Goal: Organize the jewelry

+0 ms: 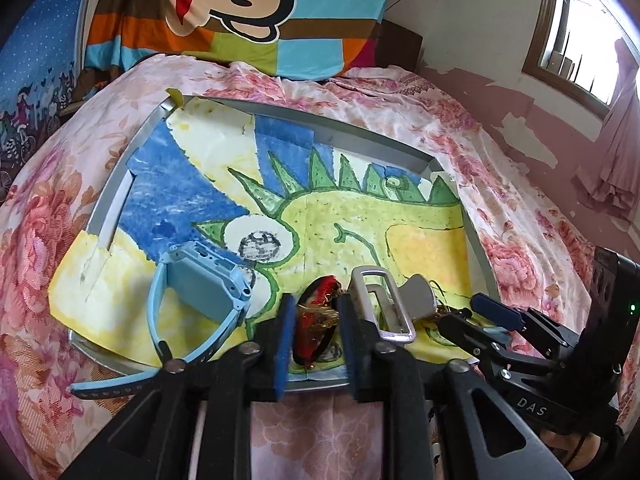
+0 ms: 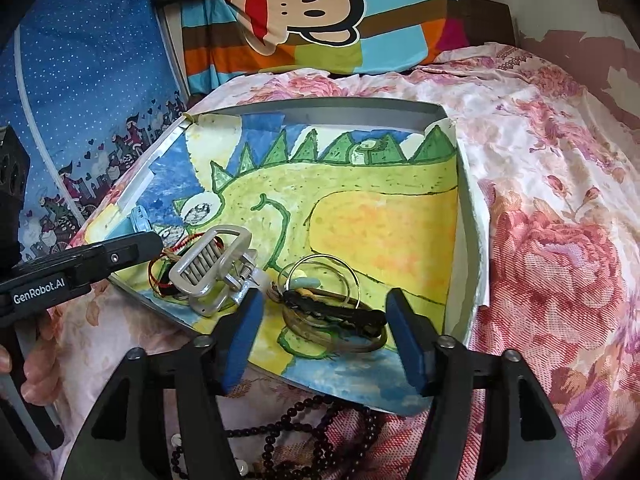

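A red and gold ornament (image 1: 320, 320) is clamped by the left gripper (image 1: 316, 340) at the tray's (image 1: 116, 196) near edge. The right gripper (image 2: 324, 332) is spread wide around a dark hair clip (image 2: 340, 314). A blue watch (image 1: 200, 292) lies farther left.

Bright daylight from the window (image 1: 576, 32), fisheye-bent edges, sharp focus
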